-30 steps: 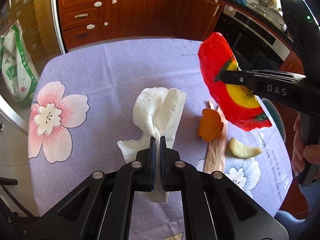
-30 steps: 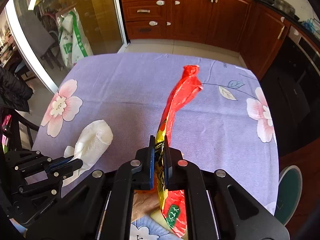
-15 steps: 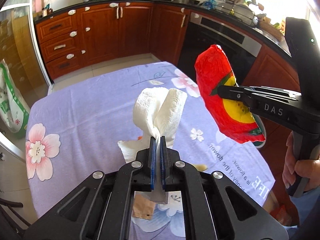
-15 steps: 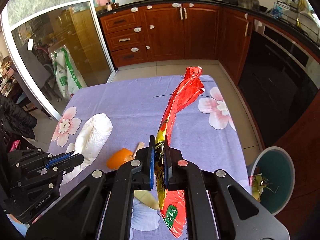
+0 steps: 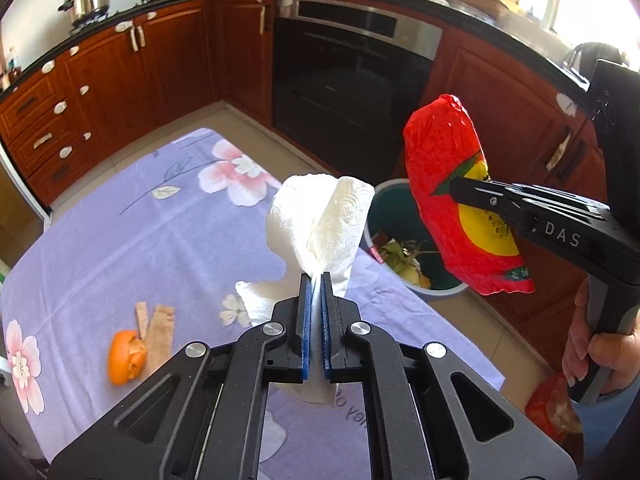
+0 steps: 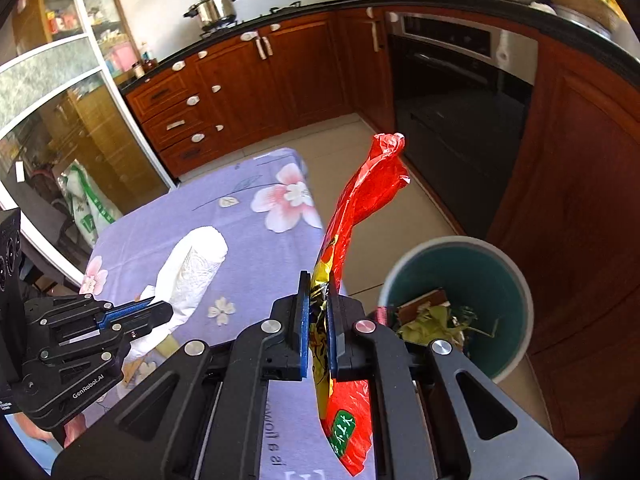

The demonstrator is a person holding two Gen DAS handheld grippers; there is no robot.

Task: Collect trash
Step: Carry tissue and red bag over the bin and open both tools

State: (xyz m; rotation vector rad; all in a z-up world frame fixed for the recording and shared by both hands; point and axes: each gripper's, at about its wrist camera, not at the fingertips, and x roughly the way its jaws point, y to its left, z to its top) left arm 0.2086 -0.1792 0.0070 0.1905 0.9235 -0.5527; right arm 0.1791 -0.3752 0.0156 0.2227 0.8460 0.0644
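The left tongs [image 5: 316,280] are pinched tight on a white paper towel [image 5: 320,220]. The towel sticks up past the tips in two soft puffs, and it hangs in the air above the surface [image 5: 120,240], not lying on it. In the right wrist view the same tongs [image 6: 160,308] come in from the left, with the towel [image 6: 192,268] poking out of them.

The right tongs [image 6: 318,280] are squeezed shut on a red snack bag [image 6: 360,200]. The bag is thin and crinkly, with yellow on it and a green patch at the bottom end. It stands up past the tips and also hangs down below them. In the left wrist view the right tongs [image 5: 454,188] grip the flat side of the bag [image 5: 444,168], and a hand [image 5: 600,352] holds the handle.

Down on the purple flowered cloth lie an orange peel [image 5: 126,356] and a brown strip of paper [image 5: 160,336] — they touch each other, well to the left of the towel.

Just past the edge of the surface a round bin [image 6: 516,280] stands on the floor, green inside, with leafy scraps at the bottom. The red bag is held up beside it, not inside it.

Farther back are brown cupboards [image 6: 256,76], a black oven [image 5: 352,80] and a shiny pot [image 6: 212,6] on the stove.
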